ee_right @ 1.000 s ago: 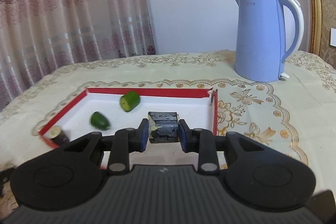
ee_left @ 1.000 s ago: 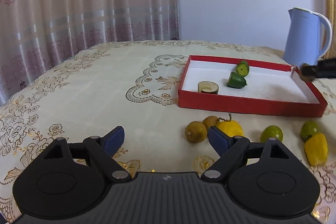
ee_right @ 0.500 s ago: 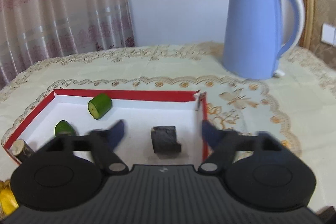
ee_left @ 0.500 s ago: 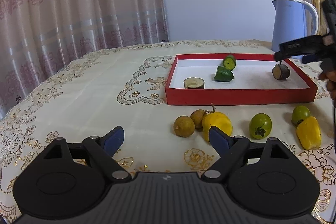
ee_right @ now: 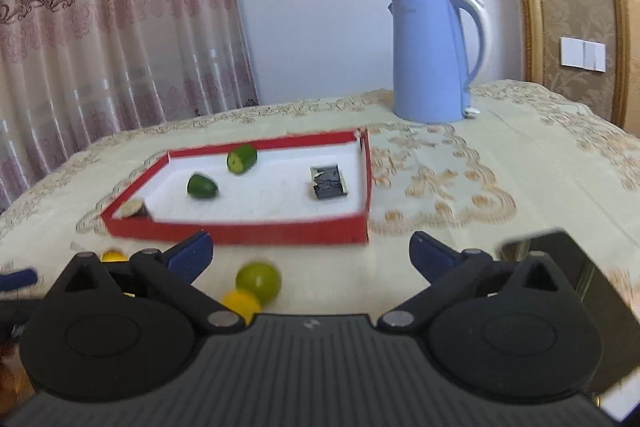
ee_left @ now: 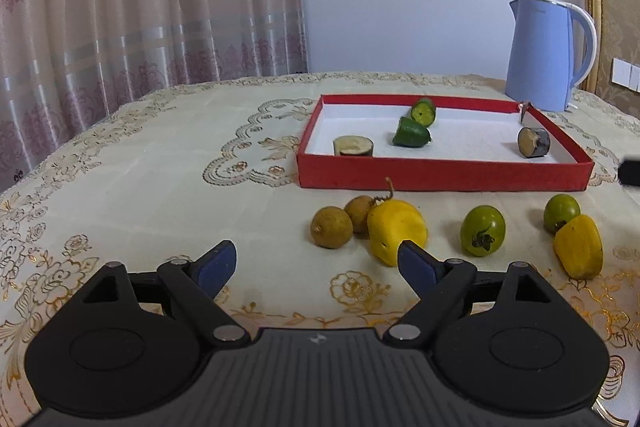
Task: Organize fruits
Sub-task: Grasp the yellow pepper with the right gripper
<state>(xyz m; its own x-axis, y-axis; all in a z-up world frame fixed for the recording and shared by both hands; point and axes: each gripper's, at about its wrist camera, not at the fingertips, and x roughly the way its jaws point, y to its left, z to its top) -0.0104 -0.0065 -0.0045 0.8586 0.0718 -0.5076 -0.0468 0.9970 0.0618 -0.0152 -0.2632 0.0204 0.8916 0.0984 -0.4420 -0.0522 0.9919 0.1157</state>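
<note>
A red tray [ee_left: 440, 175] with a white floor holds two green cucumber pieces [ee_left: 412, 133], a pale-faced dark slice [ee_left: 353, 146] and a dark cylinder piece [ee_left: 533, 142]. On the cloth before it lie two brown longans [ee_left: 332, 227], a yellow piece [ee_left: 396, 227], two green fruits [ee_left: 482, 231] and another yellow piece [ee_left: 578, 246]. My left gripper [ee_left: 318, 263] is open and empty just short of the longans. My right gripper [ee_right: 312, 253] is open and empty before the tray [ee_right: 240, 231], above a green fruit [ee_right: 258, 281].
A blue kettle [ee_left: 548, 55] stands behind the tray at the right; it also shows in the right wrist view [ee_right: 434, 57]. Curtains hang behind the table at the left. A dark object [ee_right: 560, 259] sits at the right of the right wrist view.
My right gripper opened, left the dark cylinder piece in the tray's right end and pulled back out of the tray. The left gripper stayed open and shifted slightly.
</note>
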